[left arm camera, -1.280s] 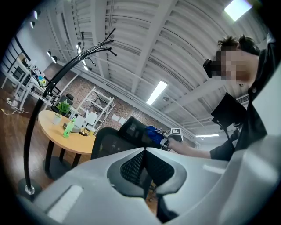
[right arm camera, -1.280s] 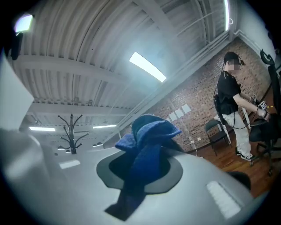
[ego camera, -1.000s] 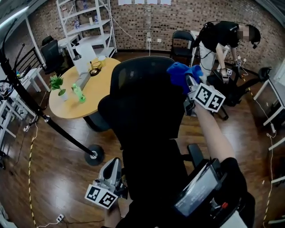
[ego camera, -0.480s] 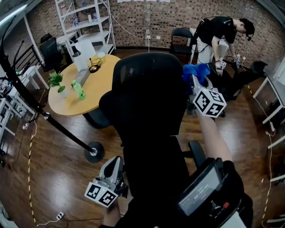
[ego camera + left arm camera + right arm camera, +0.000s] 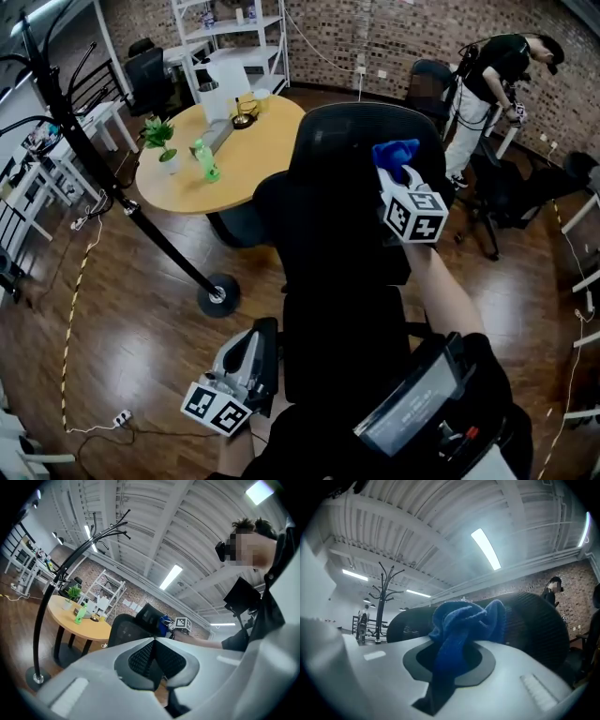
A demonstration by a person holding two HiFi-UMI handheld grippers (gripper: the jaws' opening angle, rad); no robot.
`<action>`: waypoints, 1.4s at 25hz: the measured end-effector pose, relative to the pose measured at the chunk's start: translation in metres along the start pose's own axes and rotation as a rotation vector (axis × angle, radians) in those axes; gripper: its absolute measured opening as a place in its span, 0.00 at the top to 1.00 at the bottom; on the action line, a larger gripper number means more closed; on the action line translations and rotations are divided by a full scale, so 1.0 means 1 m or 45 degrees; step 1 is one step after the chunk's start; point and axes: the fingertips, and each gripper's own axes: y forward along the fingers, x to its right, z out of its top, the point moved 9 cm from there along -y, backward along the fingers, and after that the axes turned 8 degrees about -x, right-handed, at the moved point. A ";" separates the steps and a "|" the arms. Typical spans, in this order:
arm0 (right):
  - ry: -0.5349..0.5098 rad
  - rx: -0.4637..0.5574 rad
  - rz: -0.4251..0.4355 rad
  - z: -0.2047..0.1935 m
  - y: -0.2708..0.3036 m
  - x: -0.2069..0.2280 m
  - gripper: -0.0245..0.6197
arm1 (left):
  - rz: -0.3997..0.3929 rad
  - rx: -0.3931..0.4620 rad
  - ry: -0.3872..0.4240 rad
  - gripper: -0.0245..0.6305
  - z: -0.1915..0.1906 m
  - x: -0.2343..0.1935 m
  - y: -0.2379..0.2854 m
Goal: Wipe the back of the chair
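Note:
A black mesh office chair (image 5: 347, 187) fills the middle of the head view, its back turned toward me. My right gripper (image 5: 401, 178) is shut on a blue cloth (image 5: 395, 154) and holds it against the upper right part of the chair back. In the right gripper view the blue cloth (image 5: 464, 620) bunches out from between the jaws of the right gripper (image 5: 452, 660), with the chair back (image 5: 534, 620) just behind it. My left gripper (image 5: 265, 330) hangs low beside the seat at the lower left, shut with nothing in it. The left gripper (image 5: 153, 641) points up toward the chair (image 5: 124, 631).
A round wooden table (image 5: 244, 159) with a potted plant (image 5: 157, 141) and a green bottle (image 5: 204, 161) stands behind the chair on the left. A black coat stand's base (image 5: 217, 295) sits on the wooden floor. A person (image 5: 492, 70) bends over at the back right by other chairs.
My right gripper has carried the blue cloth from the chair back's right edge inward onto the back. The head view has shifted, so the chair sits further right. The left gripper stays low.

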 end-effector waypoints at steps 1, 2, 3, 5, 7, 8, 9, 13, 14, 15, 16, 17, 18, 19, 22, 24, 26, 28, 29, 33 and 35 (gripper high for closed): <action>0.004 0.001 0.025 -0.001 0.005 -0.007 0.88 | 0.014 0.004 0.000 0.96 0.000 -0.001 -0.003; 0.006 0.003 0.053 -0.002 0.010 -0.015 0.88 | 0.026 0.009 0.001 0.96 0.001 -0.002 -0.006; 0.006 0.003 0.083 -0.004 0.014 -0.023 0.88 | 0.038 0.013 0.002 0.96 0.001 -0.003 -0.009; -0.009 -0.003 0.142 -0.007 0.023 -0.040 0.88 | 0.061 0.021 0.005 0.96 0.002 -0.004 -0.015; -0.019 -0.005 0.189 -0.012 0.030 -0.056 0.88 | 0.082 0.026 0.006 0.96 0.004 -0.004 -0.021; -0.017 -0.005 0.211 -0.014 0.033 -0.063 0.88 | 0.091 0.026 0.008 0.96 0.004 -0.004 -0.023; -0.014 -0.008 0.236 -0.016 0.035 -0.069 0.88 | 0.100 0.025 0.011 0.96 0.004 -0.004 -0.026; -0.030 -0.048 0.366 -0.029 0.045 -0.094 0.88 | 0.134 0.026 0.015 0.96 0.003 -0.004 -0.034; -0.037 -0.064 0.393 -0.033 0.047 -0.101 0.88 | 0.140 0.027 0.016 0.96 0.003 -0.004 -0.035; -0.044 -0.081 0.421 -0.036 0.050 -0.108 0.88 | 0.146 0.027 0.017 0.96 0.003 -0.005 -0.037; -0.050 -0.096 0.453 -0.039 0.053 -0.116 0.88 | 0.151 0.027 0.017 0.96 0.002 -0.005 -0.038; -0.055 -0.107 0.491 -0.042 0.055 -0.125 0.88 | 0.157 0.027 0.017 0.96 0.001 -0.005 -0.039; -0.060 -0.113 0.537 -0.044 0.057 -0.135 0.88 | 0.162 0.026 0.016 0.96 0.000 -0.005 -0.040; -0.070 -0.110 0.597 -0.046 0.057 -0.145 0.88 | 0.168 0.026 0.016 0.96 -0.001 -0.004 -0.041; -0.113 -0.046 0.832 -0.043 0.054 -0.175 0.88 | 0.190 0.033 0.020 0.96 -0.002 -0.001 -0.043; -0.083 0.004 0.958 -0.038 0.052 -0.189 0.88 | 0.209 0.045 0.025 0.96 -0.001 0.001 -0.045; -0.023 0.013 1.010 -0.039 0.055 -0.192 0.88 | 0.229 0.054 0.026 0.96 0.000 0.002 -0.048; 0.010 -0.030 0.993 -0.049 0.062 -0.189 0.88 | 0.248 0.055 0.026 0.96 -0.001 0.004 -0.050; 0.028 -0.066 0.960 -0.056 0.067 -0.184 0.88 | 0.256 0.053 0.026 0.96 -0.001 0.004 -0.050; 0.083 -0.201 0.751 -0.082 0.085 -0.153 0.88 | 0.268 0.043 0.033 0.96 -0.001 0.008 -0.049; 0.080 -0.231 0.702 -0.090 0.086 -0.140 0.88 | 0.263 0.034 0.042 0.96 0.001 0.010 -0.045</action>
